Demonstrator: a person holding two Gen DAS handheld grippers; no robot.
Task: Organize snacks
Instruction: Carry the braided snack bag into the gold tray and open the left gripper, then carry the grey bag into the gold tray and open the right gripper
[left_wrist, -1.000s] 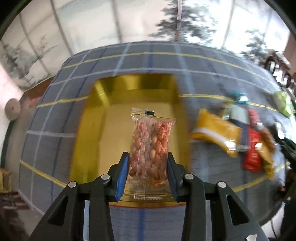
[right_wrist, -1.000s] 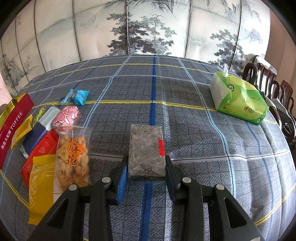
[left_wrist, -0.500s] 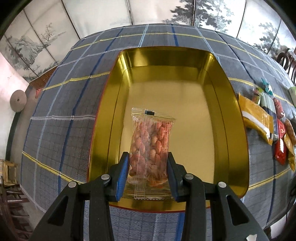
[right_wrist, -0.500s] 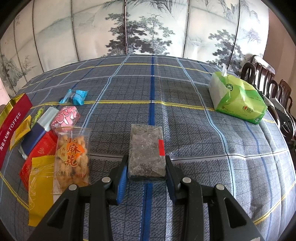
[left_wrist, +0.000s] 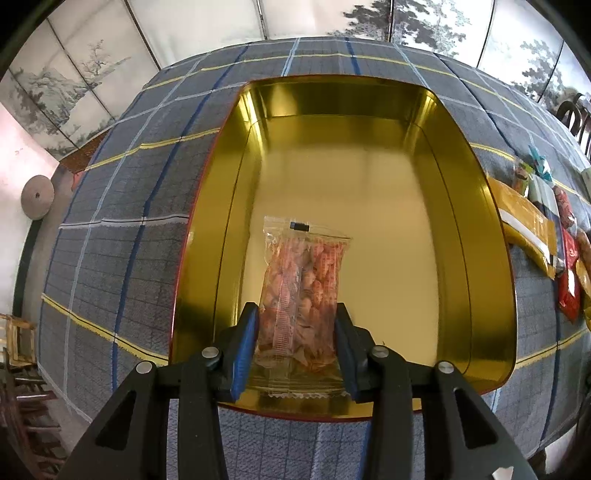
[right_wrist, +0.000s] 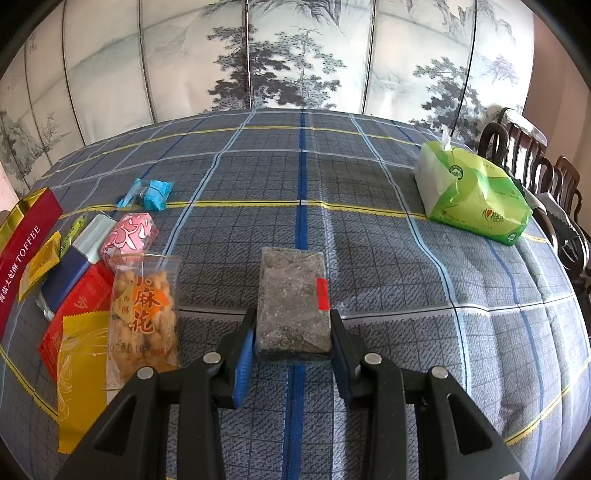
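From my seat I take the gold tin (left_wrist: 476, 236) as my landmark: it sits open on the plaid cloth (left_wrist: 122, 236), its red outer wall showing at the far left of the right wrist view. My left gripper (left_wrist: 297, 350) hangs over the tin's near end, pointing steeply down into it, with a clear peanut bag (left_wrist: 301, 291) standing between its blue pads; the jaws have just been opening a little, yet the pads are against the bag's sides, so I read it as held, its top reaching toward the tin's middle (the bag looks slightly blurred, and I cannot tell whether its bottom rests on the tin floor). To the right of the tin lies a row of loose snacks: a yellow packet (left_wrist: 528, 225) nearest its wall, then red ones (left_wrist: 569, 284) beyond. My right gripper (right_wrist: 291, 343) is well away from the tin, past that row, and is clamped narrow on a grey block (right_wrist: 291, 299) with a red sticker. Between block and tin I see a twist-snack bag (right_wrist: 144, 314), a pink sweet (right_wrist: 127, 236) and a blue wrapper (right_wrist: 153, 192). A green tissue pack (right_wrist: 472, 199) sits farthest from the tin.
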